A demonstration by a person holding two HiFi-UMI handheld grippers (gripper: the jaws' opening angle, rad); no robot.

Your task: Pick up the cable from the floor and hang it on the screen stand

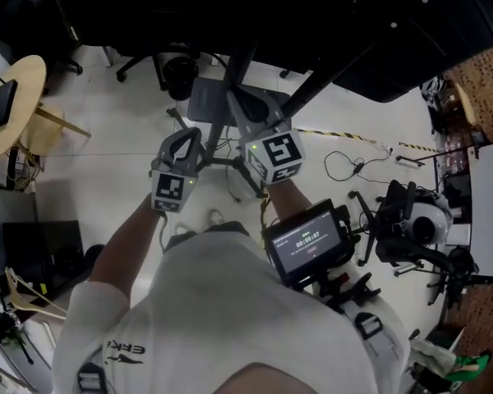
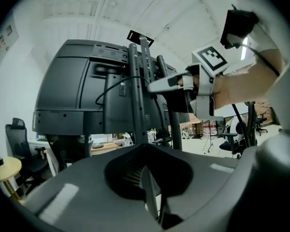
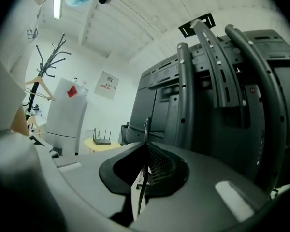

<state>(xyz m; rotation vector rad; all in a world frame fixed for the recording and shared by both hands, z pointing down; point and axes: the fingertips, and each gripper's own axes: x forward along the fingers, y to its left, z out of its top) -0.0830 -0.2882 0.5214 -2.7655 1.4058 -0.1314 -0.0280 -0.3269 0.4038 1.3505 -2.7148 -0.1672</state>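
I see a round wooden table (image 1: 20,89). A black office chair (image 1: 12,11) stands just beyond it, with striped floor tape (image 1: 338,136) and a camera gimbal (image 1: 415,224) well to its right.

The big black screen (image 1: 255,6) and the stand's gray posts (image 3: 216,66) block the way ahead. Open floor (image 1: 115,130) lies to the left.

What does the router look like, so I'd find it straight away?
From the big black screen, look left across the white floor to the round pale wooden table. The router sits on it: a small black box, set apart by its thin upright antennas.
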